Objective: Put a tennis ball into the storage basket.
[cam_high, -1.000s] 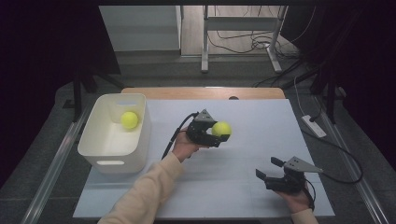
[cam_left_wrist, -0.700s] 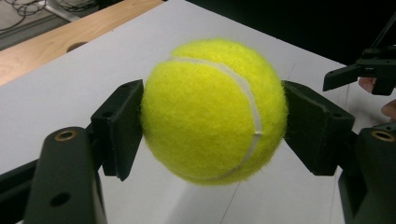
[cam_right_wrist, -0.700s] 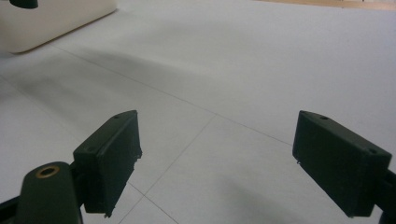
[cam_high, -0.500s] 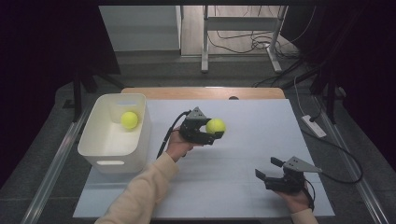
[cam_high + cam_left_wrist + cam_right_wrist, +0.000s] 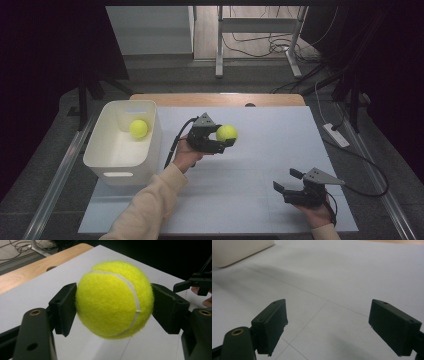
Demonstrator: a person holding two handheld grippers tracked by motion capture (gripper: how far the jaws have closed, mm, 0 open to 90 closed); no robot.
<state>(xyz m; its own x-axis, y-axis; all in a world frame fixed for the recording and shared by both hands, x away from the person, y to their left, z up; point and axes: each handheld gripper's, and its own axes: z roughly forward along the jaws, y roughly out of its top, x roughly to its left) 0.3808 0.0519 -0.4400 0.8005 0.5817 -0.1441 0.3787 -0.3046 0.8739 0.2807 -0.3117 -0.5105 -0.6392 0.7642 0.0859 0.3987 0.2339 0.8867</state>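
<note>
left gripper (image 5: 223,138) clamped a tennis ball (image 5: 226,132), held above the mat (image 5: 260,165) | right gripper (image 5: 289,182) jaws wide, empty, near mat's right front | second ball (image 5: 138,128) lay in bin (image 5: 150,150)

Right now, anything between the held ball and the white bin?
Nothing visible. The left hand-held gripper holds the tennis ball above bare white table; the white bin is open-topped, holding one other ball.
</note>
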